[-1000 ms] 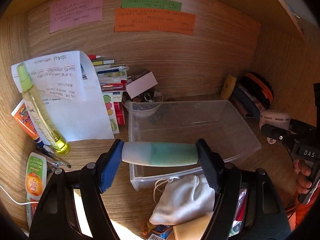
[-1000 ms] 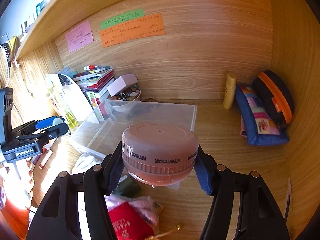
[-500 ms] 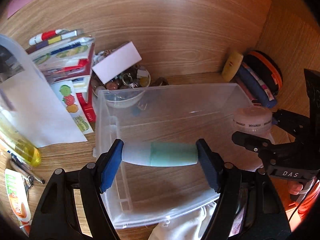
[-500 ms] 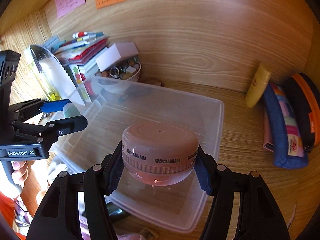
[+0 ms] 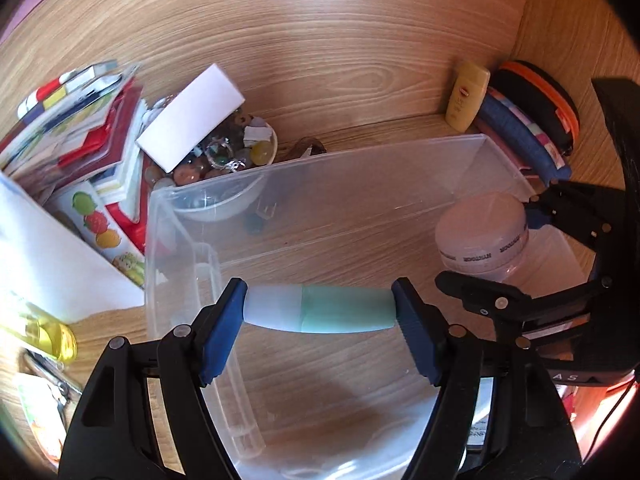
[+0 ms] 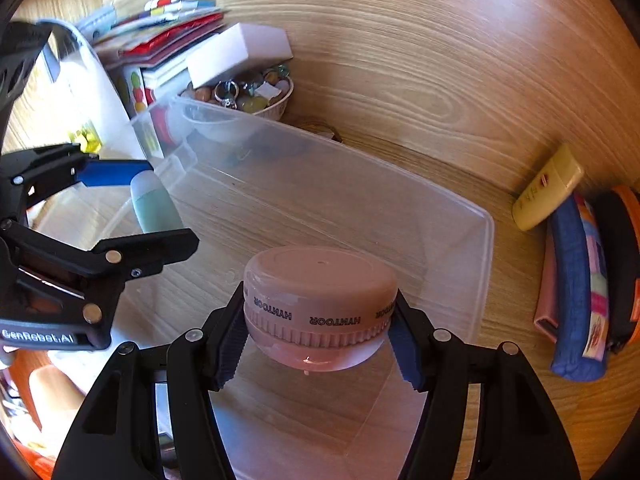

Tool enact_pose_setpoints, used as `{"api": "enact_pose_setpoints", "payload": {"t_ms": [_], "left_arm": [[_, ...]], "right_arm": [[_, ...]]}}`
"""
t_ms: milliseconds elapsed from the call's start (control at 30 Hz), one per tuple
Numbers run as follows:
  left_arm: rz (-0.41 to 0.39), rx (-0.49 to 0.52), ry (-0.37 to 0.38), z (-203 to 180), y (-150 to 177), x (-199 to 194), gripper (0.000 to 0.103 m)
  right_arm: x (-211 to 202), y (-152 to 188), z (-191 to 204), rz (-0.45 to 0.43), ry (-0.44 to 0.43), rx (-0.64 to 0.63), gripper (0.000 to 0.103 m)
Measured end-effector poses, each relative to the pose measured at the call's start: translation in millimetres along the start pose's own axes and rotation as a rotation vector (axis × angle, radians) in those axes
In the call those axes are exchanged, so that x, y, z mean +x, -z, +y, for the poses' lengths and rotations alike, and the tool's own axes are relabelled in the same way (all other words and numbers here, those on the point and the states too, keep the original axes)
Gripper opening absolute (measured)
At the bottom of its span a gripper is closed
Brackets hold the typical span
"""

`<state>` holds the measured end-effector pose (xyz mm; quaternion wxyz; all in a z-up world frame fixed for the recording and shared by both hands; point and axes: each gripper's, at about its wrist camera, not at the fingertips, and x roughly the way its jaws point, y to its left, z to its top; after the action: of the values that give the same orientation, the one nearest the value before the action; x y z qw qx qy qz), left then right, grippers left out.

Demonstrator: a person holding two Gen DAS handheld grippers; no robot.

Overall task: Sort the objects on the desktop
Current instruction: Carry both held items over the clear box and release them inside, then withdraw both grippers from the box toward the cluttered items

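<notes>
— Where are our two things?

— We grip the mint-green tube (image 5: 320,309) crosswise in the left tongs (image 5: 320,312), its pale cap against the left blue pad and its green end against the right one. It hangs above the clear plastic bin (image 5: 360,160), over the bin's left half. From the right wrist view the same tube (image 6: 154,204) shows at nine o'clock, just inside the bin's left wall.

— And the other?

— The right tongs (image 6: 320,332) are clamped on the pink round jar (image 6: 320,304), pads pressing the ribbed band under its lid. The jar sits low over the bin's right half; we cannot tell whether it touches the bottom. In the left wrist view the jar (image 5: 480,232) lies at three o'clock, between the black fingers of the right tongs (image 5: 532,248).

— What lies around the bin?

— At eleven o'clock, touching the bin's far wall, stands a bowl of beads and rings (image 5: 224,156) with a white box (image 5: 192,116) leaning across it. Further toward ten o'clock is a stack of booklets (image 5: 76,120). At two o'clock a yellow tube (image 5: 466,96) leans on the wooden back panel, beside a blue pencil case (image 5: 520,136) and a black-and-orange pouch (image 5: 540,96). The tabletop (image 6: 520,380) is wood-grained.
</notes>
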<state>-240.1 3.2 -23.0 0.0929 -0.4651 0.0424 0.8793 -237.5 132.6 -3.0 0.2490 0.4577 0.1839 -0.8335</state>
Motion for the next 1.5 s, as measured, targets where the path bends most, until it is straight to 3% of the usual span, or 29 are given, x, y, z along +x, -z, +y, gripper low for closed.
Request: {"api": "enact_pose_setpoints", "payload": {"t_ms": [567, 767, 900, 1000, 1167, 1433, 1500], "left_arm": [[-0.001, 0.045, -0.02, -2.5, 1.1, 5.7, 0.075], [-0.01, 0.037, -0.037, -0.7, 2.7, 2.2, 0.086], [-0.008, 0.038, -0.036, -1.1, 5.6, -4.7, 0.087], [-0.022, 0.04, -0.049, -3.1, 6.9, -9.7, 0.087], [-0.041, 0.028, -0.047, -1.9, 11.0, -22.5, 0.087], [-0.121, 0.03, -0.105, -7.4, 24.0, -57.4, 0.088], [-0.141, 0.028, -0.105, -10.0, 28.6, -67.2, 0.093]], "right_arm": [[5.2, -4.3, 0.8, 0.045, 0.021, -0.017, 0.06], [5.4, -6.4, 1.4, 0.055, 0.028, -0.006, 0.06], [2.3, -4.1, 1.1, 0.06, 0.003, 0.017, 0.06], [-6.5, -1.6, 1.9, 0.038, 0.006, 0.025, 0.061], [-29.4, 2.5, 6.9, -0.027, 0.038, 0.017, 0.073], [-69.3, 17.5, 7.1, -0.093, 0.036, 0.053, 0.074], [-79.6, 21.9, 7.8, -0.111, 0.043, 0.057, 0.074]]}}
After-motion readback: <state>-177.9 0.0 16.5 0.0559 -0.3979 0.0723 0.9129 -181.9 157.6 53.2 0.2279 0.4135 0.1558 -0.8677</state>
